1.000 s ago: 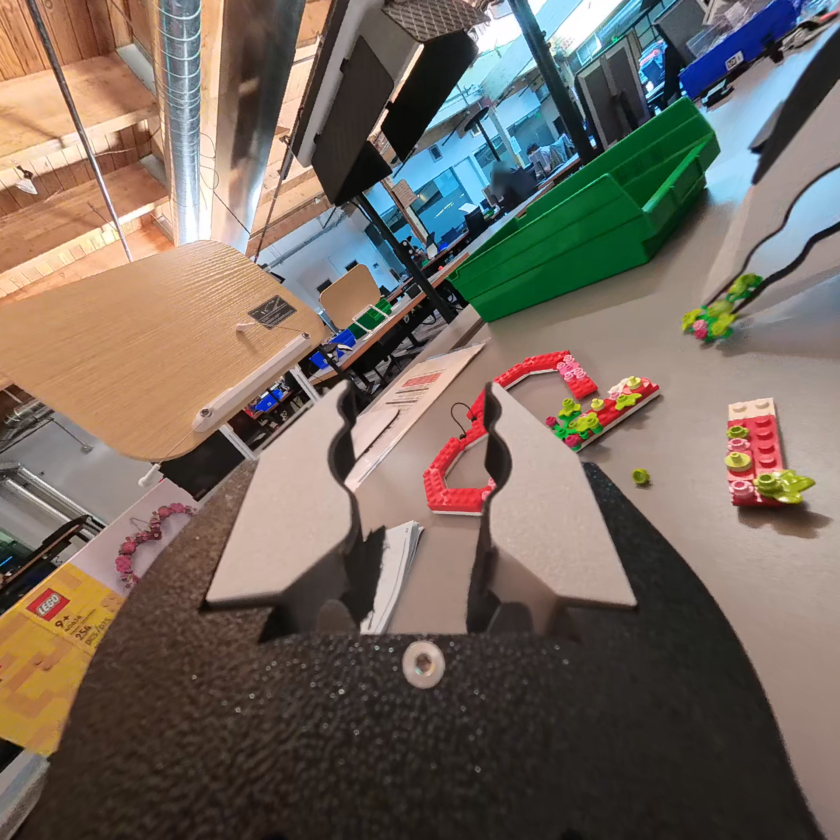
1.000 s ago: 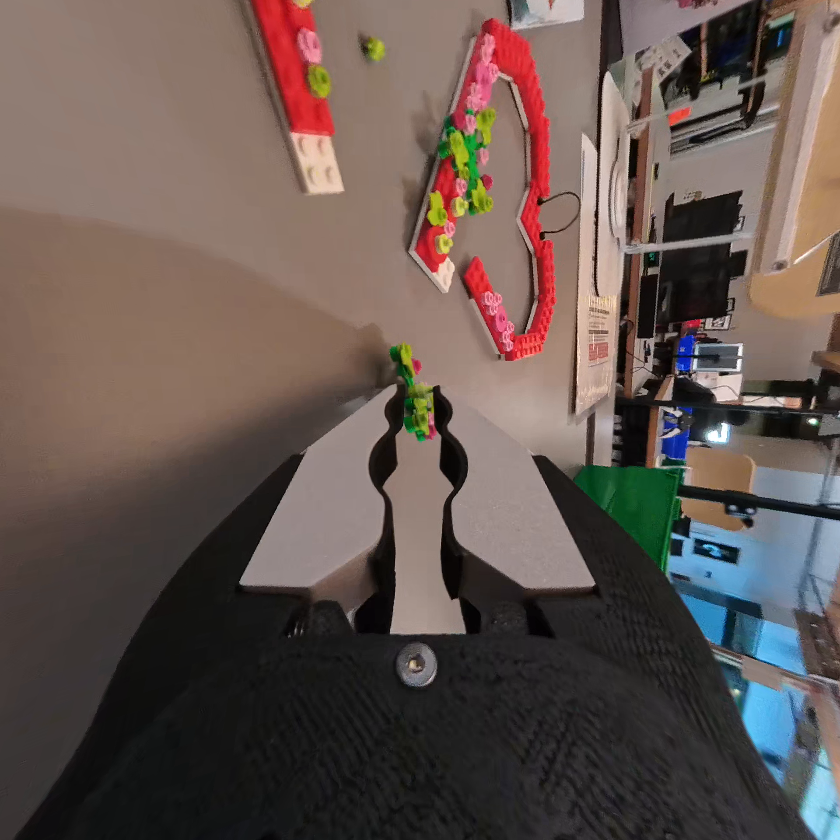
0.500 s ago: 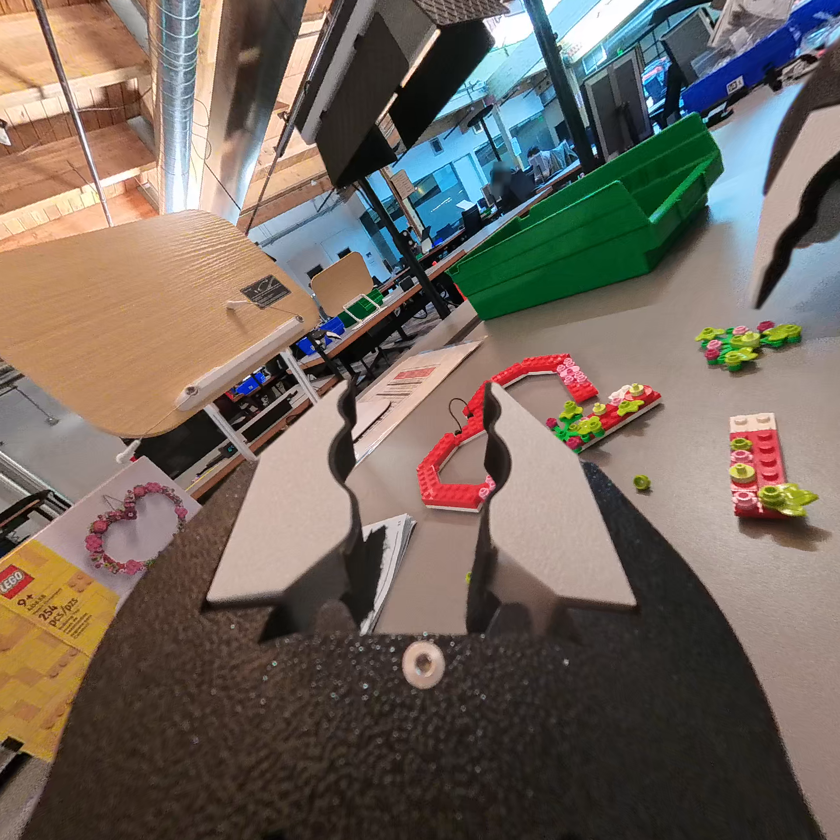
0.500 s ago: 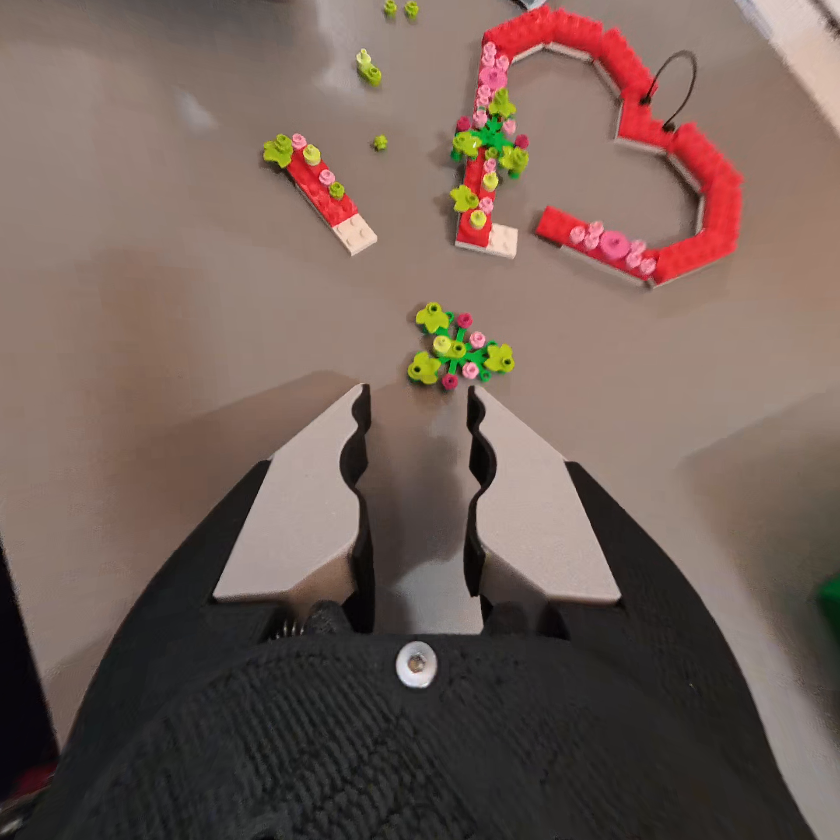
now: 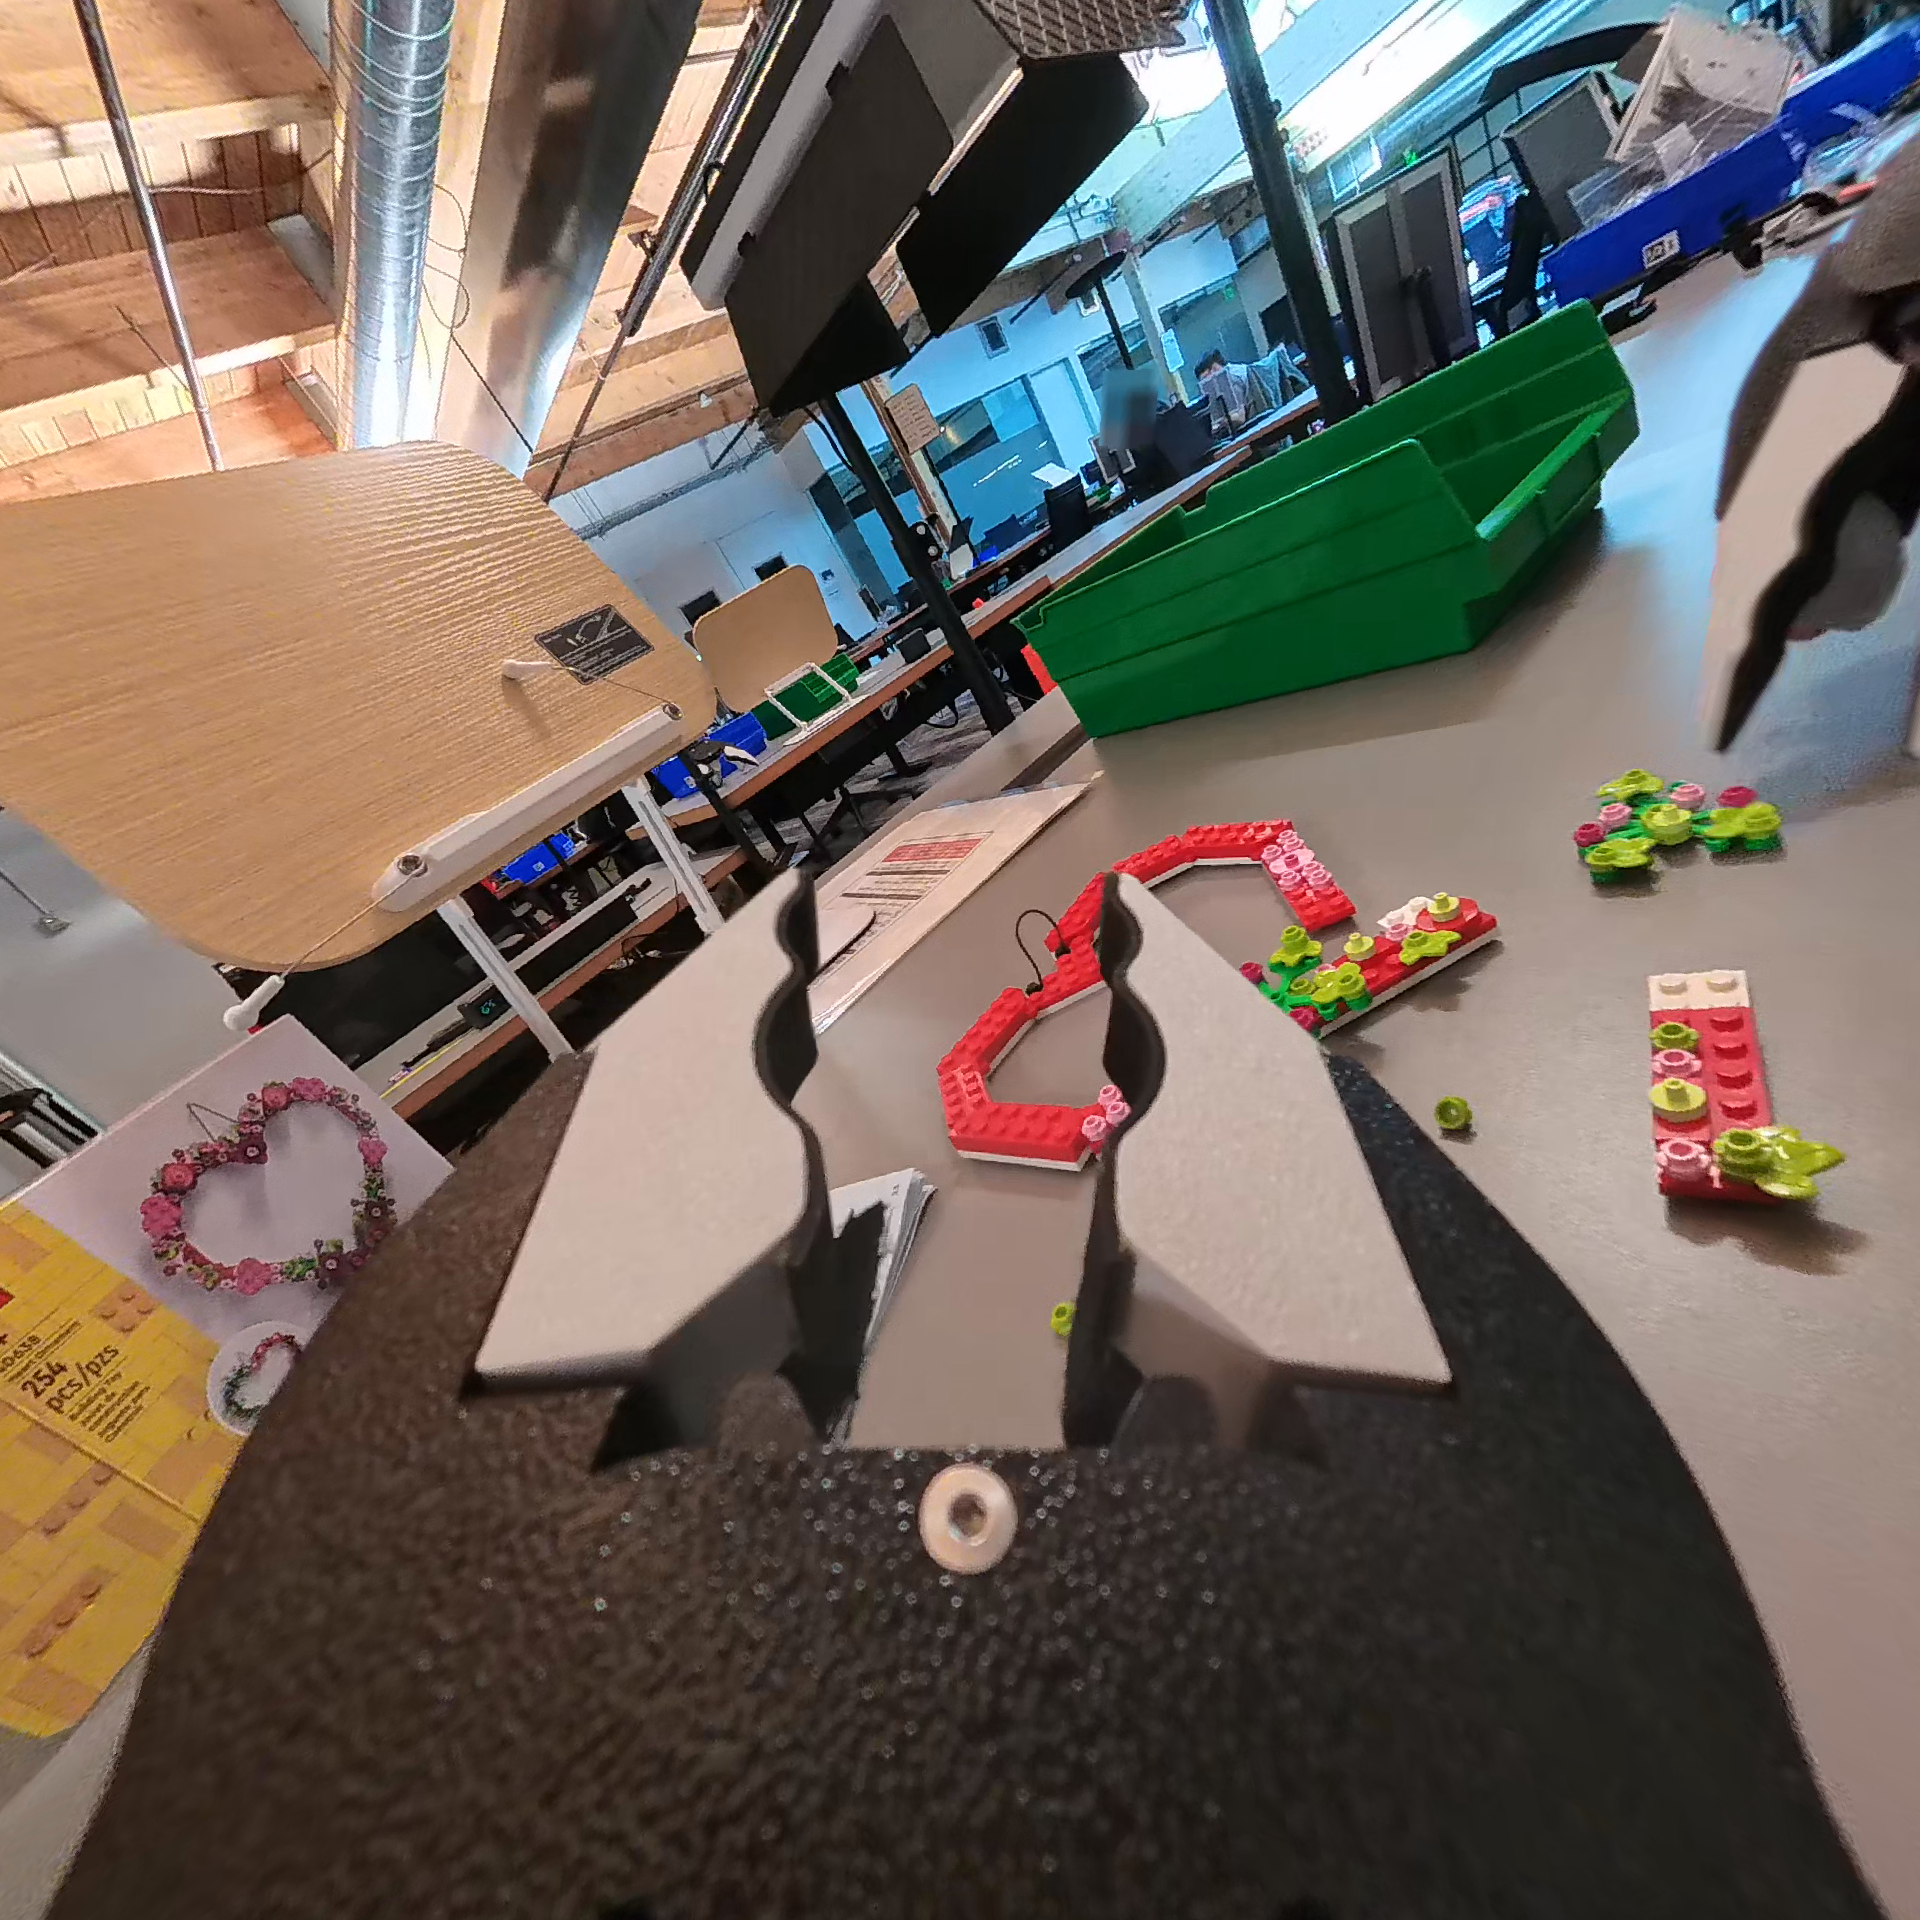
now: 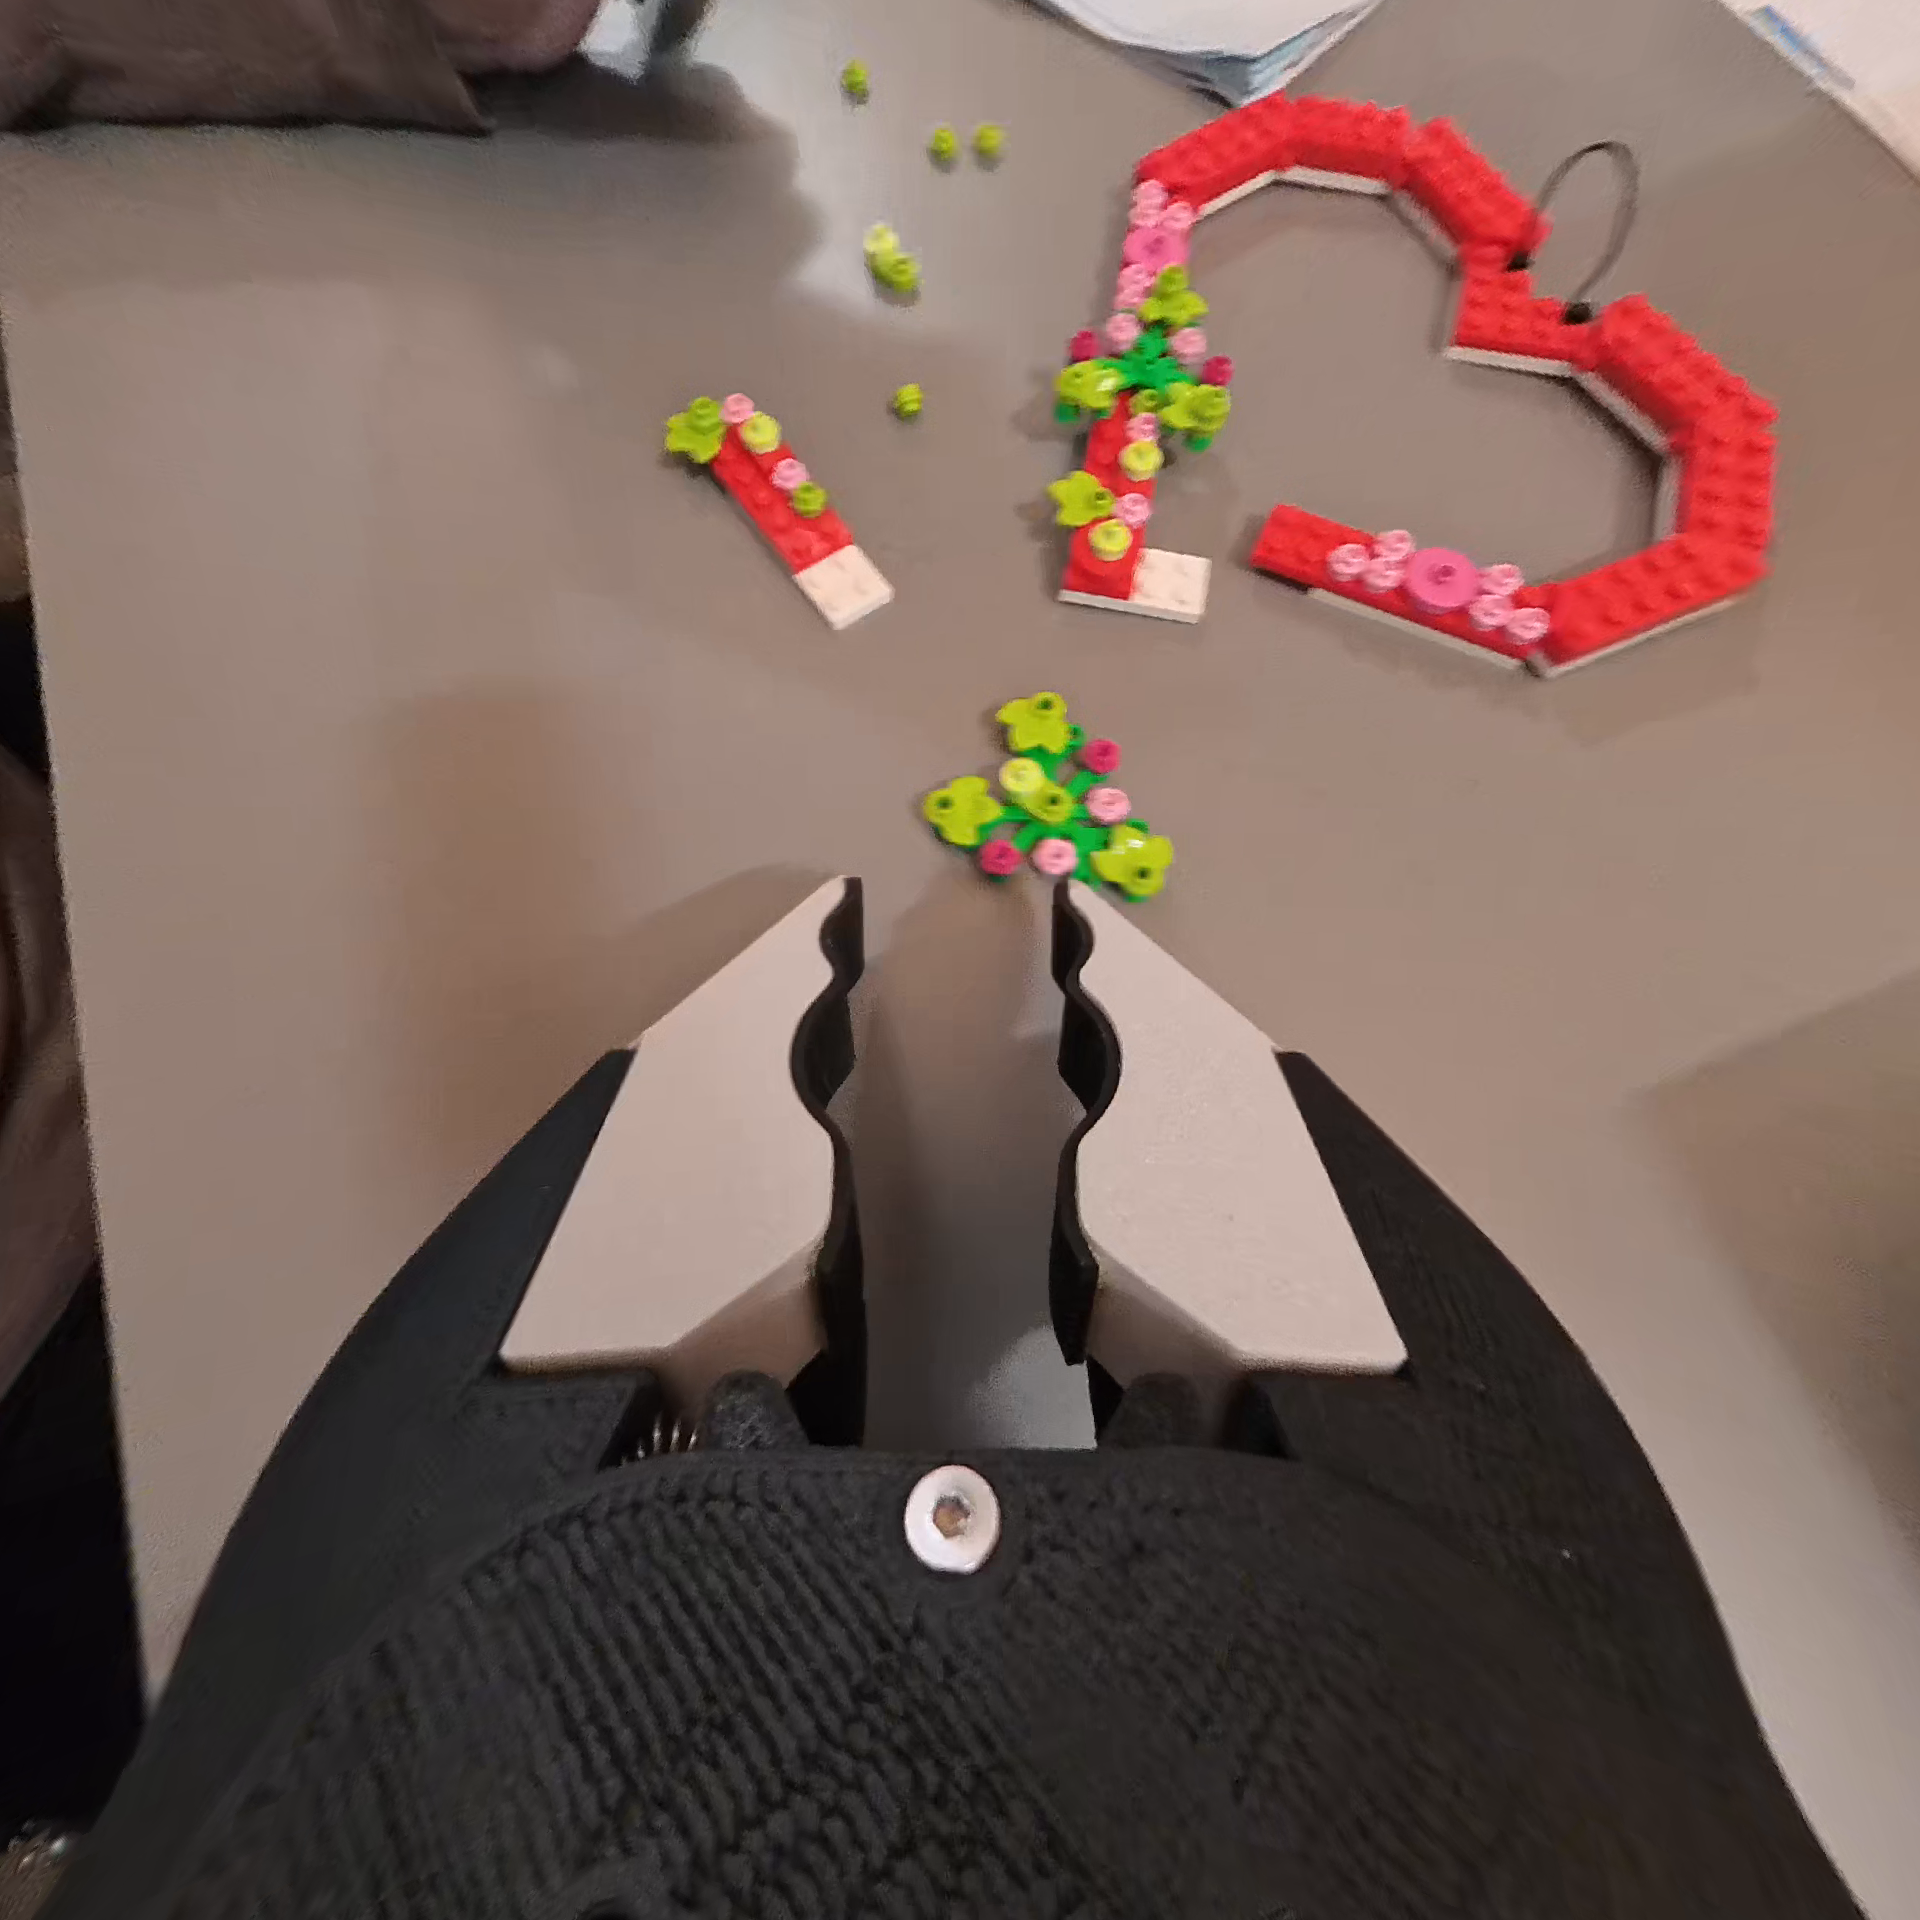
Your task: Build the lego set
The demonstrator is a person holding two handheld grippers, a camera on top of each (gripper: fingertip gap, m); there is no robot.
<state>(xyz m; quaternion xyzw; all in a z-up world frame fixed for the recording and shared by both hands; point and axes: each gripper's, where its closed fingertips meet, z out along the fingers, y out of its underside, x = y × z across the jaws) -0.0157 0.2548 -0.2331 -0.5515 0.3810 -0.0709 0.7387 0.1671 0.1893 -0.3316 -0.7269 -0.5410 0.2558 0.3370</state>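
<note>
A partly built red Lego heart frame (image 6: 1621,364) lies on the grey table, also in the left wrist view (image 5: 1008,1060). Beside it lie a red plate with flowers and a white end (image 6: 1127,488) and a shorter one (image 6: 790,509). A loose green flower cluster (image 6: 1049,805) lies flat just beyond my right gripper (image 6: 956,894), which is open, empty and above the table. My left gripper (image 5: 956,894) is open and empty, held over the table short of the heart frame. The right gripper's finger (image 5: 1787,488) shows blurred above the cluster (image 5: 1673,826).
Stacked green bins (image 5: 1351,582) stand at the back. The set's box (image 5: 156,1299) and a paper sheet (image 5: 935,873) lie at the left table edge. A booklet (image 5: 894,1216) lies under my left gripper. Loose green studs (image 6: 907,400) are scattered near the short plate. About 20 centimetres separates my left fingertips from my right.
My right gripper has opened and let go of the flower cluster, which now lies on the table. It has turned level and drawn back. My left gripper has barely moved.
</note>
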